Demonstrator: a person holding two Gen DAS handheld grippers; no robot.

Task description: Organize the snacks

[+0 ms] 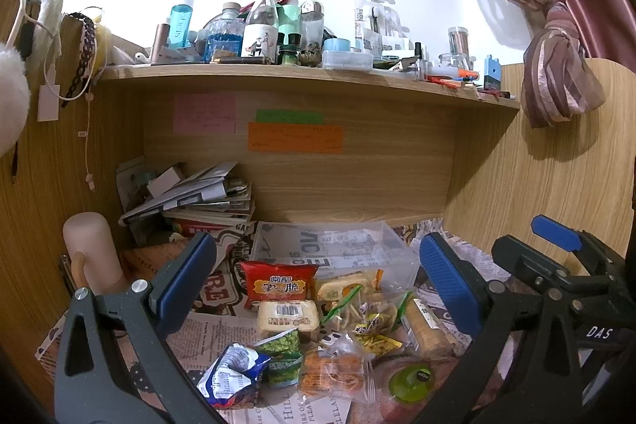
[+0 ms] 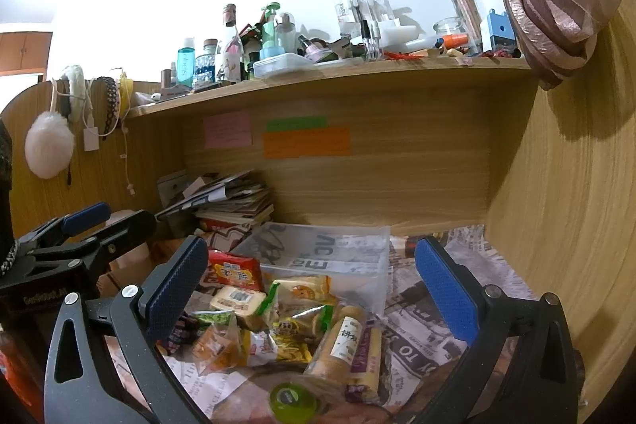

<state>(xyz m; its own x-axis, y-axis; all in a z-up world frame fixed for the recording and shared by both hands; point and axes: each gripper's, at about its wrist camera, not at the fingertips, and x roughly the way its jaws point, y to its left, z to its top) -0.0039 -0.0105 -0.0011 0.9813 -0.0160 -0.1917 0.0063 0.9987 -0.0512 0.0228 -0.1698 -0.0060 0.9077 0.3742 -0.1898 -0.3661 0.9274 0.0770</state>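
Note:
A pile of snack packets lies on the newspaper-covered desk: a red packet, a cream barcode packet, a green pea packet, a blue-white packet, an orange packet, a biscuit roll and a green jelly cup. A clear plastic box stands behind the pile. My left gripper is open and empty above the pile. My right gripper is open and empty above it too, and shows at the right of the left wrist view.
A stack of books and papers sits at the back left under a wooden shelf crowded with bottles. A pale cylinder stands at the left. Wooden side panels close both sides; a tied curtain hangs at the right.

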